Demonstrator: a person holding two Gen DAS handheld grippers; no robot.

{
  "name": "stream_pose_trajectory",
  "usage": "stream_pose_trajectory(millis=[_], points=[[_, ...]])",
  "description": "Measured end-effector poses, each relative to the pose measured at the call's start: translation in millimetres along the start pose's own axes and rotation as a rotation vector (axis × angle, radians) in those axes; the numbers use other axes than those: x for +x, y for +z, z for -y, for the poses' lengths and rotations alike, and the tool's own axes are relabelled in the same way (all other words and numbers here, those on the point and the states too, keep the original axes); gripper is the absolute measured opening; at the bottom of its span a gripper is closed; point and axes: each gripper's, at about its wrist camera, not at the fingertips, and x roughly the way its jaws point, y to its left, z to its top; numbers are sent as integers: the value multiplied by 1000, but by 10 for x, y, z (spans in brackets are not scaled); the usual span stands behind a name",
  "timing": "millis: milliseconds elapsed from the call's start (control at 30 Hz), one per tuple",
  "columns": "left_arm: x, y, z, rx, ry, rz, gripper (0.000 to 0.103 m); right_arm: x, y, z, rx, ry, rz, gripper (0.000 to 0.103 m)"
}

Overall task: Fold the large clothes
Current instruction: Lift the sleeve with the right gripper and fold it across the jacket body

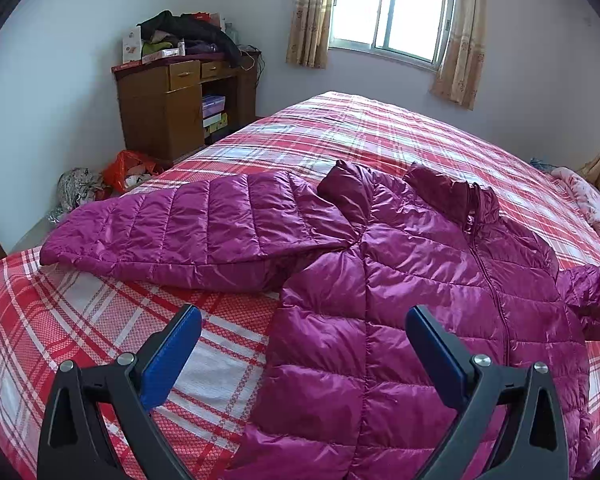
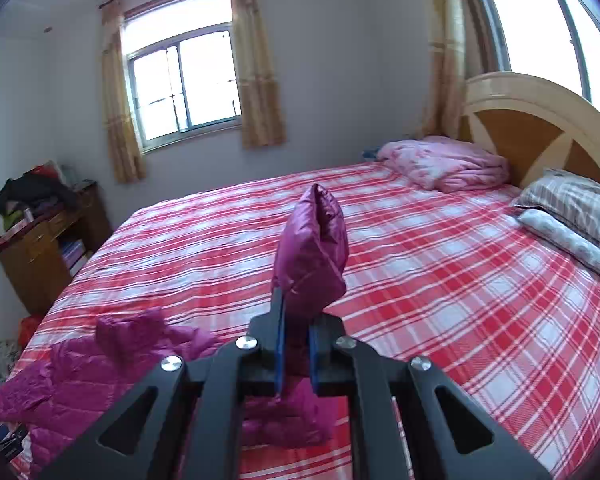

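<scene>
On the bed: a big purple puffy jacket (image 1: 380, 300) lies on the red checked bed cover (image 1: 100, 320), front side up, with the zip closed.
Jacket spot: it is near the close edge of the bed, well away from the pillows (image 2: 572, 208) and the pink blanket (image 2: 444, 164) by the headboard.
One sleeve: the long sleeve (image 1: 188, 232) lies flat and sticks out to the side, toward the brown desk (image 1: 172, 112).
Other sleeve: the cuff end (image 2: 312, 248) is up in the air, pinched in the right gripper (image 2: 296, 340).
Right gripper: its blue pads are squeezed tight on that sleeve, and the cuff pokes up past the tips.
Left gripper: the left gripper (image 1: 304, 320) is wide open with nothing in it. It hovers over the bottom part of the jacket, one pad above the cover and one above the purple cloth.
How it feels: I think the jacket is very light, soft and squishy. The shiny cloth looks slippery, so it may slide out of a weak pinch. It will puff back up after it is pressed.
Where to grab: I would pinch a sewn edge, like a cuff, the hem or the collar (image 1: 476, 200), not the fat puffy middle.
Watch out: a folded sleeve may spring open again.
</scene>
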Motion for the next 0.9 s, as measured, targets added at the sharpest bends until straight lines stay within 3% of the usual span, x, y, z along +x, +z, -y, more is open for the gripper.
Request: stream_pose_trajectory(millis=[333, 633, 900], points=[[-45, 18, -353, -23, 73, 38, 102, 361, -785, -1772, -220, 325, -118, 11], [65, 0, -450, -51, 83, 57, 102, 839, -1570, -2539, -311, 382, -233, 11], [156, -38, -462, -59, 68, 36, 102, 880, -1880, -3019, -401, 464, -289, 14]])
